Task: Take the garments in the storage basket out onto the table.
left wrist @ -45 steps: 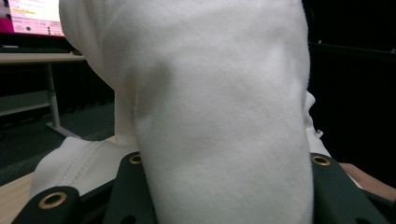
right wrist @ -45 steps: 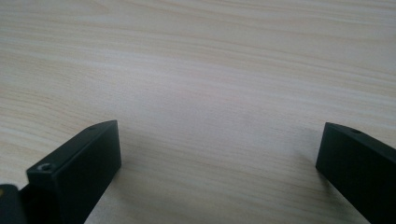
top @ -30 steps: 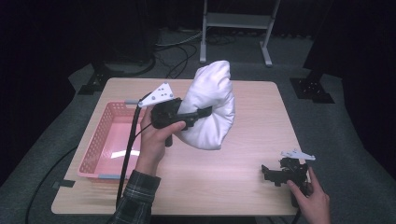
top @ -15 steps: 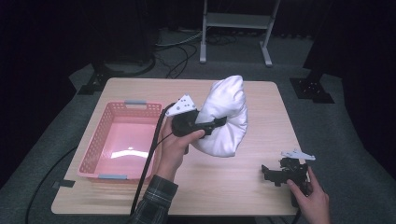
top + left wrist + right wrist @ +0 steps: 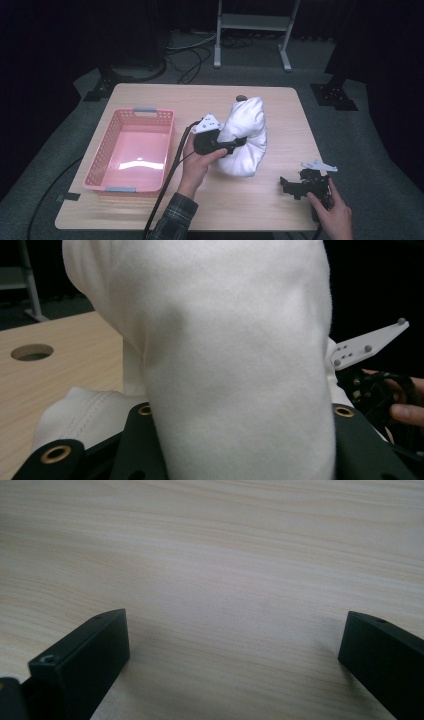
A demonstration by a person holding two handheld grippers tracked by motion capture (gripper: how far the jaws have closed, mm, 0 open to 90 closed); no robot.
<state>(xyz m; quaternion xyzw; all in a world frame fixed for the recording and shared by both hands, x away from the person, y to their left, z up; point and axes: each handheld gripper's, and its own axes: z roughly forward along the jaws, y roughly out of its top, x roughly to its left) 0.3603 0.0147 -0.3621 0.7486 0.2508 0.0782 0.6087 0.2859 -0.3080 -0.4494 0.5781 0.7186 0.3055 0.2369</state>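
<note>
White garment (image 5: 245, 137): bunched cloth, probably a T-shirt or similar knit; a stitched hem shows in the left gripper view (image 5: 85, 407).
Location: on the wooden table (image 5: 150, 100), right of centre, its lower end resting on the tabletop, well apart from the pink basket (image 5: 102, 160).
Long axis: runs roughly from the near side of the table to the far side, leaning a little to the right at the top; the rounded far end points toward the small hole in the tabletop (image 5: 241, 98).
Shape: humped and folded over on itself, not spread flat.
Left gripper (image 5: 235, 146): held level by the left hand (image 5: 197, 162), jaws clamped tight on a thick fold of the cloth near its lower middle; the fabric fills the space between the jaws in the left gripper view.
Right gripper (image 5: 292, 186): jaws spread wide with nothing between them, lying on the table at the near right edge under the right hand (image 5: 332, 217); bare wood is seen between its jaws (image 5: 225, 630).
Basket: nothing inside it, standing at the left of the table.
Progress, as judged: the garment is gripped and set on the table; it is neither laid out nor folded, and not in the basket.
Remaining, as judged: most of the handling, whether spreading and folding or moving it to the basket, likely with the second gripper brought in.
</note>
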